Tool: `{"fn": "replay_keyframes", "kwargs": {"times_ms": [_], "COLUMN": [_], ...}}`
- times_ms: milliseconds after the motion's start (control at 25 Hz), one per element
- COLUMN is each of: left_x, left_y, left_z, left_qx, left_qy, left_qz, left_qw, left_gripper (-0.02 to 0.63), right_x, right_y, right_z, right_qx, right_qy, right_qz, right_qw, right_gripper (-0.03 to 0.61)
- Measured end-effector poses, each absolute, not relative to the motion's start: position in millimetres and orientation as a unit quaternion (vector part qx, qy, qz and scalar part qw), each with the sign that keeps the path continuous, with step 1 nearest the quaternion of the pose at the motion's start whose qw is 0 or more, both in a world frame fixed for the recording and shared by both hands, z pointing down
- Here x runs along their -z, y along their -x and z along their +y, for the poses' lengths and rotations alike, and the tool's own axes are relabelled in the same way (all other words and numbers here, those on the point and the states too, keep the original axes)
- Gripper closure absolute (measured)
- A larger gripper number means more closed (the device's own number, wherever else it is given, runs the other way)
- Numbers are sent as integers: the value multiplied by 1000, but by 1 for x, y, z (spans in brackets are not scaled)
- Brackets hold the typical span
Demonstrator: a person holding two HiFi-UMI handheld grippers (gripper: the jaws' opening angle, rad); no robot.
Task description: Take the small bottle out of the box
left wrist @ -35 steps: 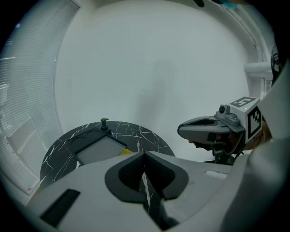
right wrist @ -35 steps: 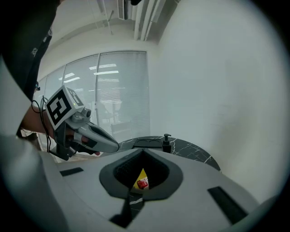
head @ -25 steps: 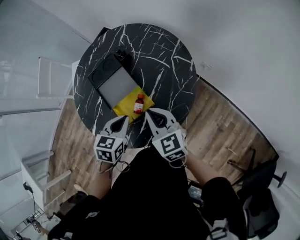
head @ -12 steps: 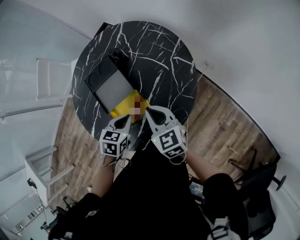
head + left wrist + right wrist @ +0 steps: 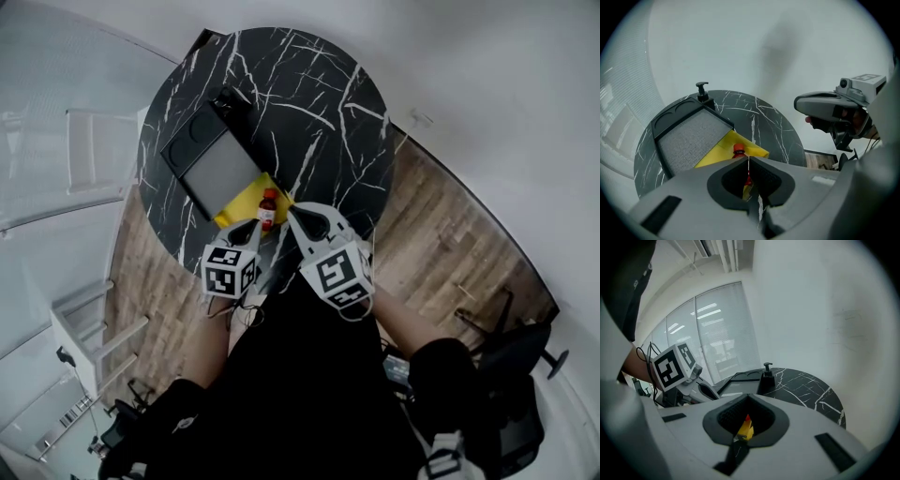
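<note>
while the left hand-held gripper [image 5: 749,159] and right hand-held gripper [image 5: 747,397] clench nothing, jaws half hide the small bottle [image 5: 738,149].

— What is the person wearing?
— A black top [image 5: 300,394]. The left tool [image 5: 254,232] and right tool [image 5: 292,215] are pale grey, each carrying a white cube [image 5: 231,271] with black square markers.
— Cables?
— Thin cables [image 5: 242,315] hang beneath.

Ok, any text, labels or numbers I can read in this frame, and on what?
No readable text anywhere.
small bottle: label too small to read.
left cube, right cube: black-and-white square markers only, no letters or numbers.
yellow box: no print visible.
</note>
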State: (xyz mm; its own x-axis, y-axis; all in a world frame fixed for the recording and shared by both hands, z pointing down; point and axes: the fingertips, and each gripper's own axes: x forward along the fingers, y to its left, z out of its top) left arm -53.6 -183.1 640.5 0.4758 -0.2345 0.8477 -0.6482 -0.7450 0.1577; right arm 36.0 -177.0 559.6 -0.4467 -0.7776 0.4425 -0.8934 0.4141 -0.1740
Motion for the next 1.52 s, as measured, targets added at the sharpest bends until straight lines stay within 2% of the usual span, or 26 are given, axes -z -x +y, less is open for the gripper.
{"fn": "replay_keyframes", "kwargs": {"times_ms": [120,360,800,1040,1240,1520], "left_x": [-649,-662,-685,-697,-706,-716], "left_y": [50,50,53,48,47,44], "left_z": [-186,-188,-193,-194,-195,-198], "left_qx": [-439,-451,-470,-466,-474,-485], "left_qy": [-821,-807,-784,-773,-763,-753], "left_qz": [-273,-288,-287,-281,-275,-271], "left_qw": [241,249,287,325,342,352], "left_gripper": [610,530,446,430,399,391], "right_x": [-566,-572,-576,-578,-577,-580], "right_y": [-42,-49,-54,-56,-63,-78], "right_z": [-179,-178,-189,-197,-204,-208], "right_qx": [-198,-199,-195,-193,-191,-198], "right_qy": [-503,-502,-502,-502,-505,-514], "right_qz": [-827,-826,-827,-827,-825,-818], "right_qw": [153,161,161,165,164,164], "right_gripper": [583,583,583,583,583,583]}}
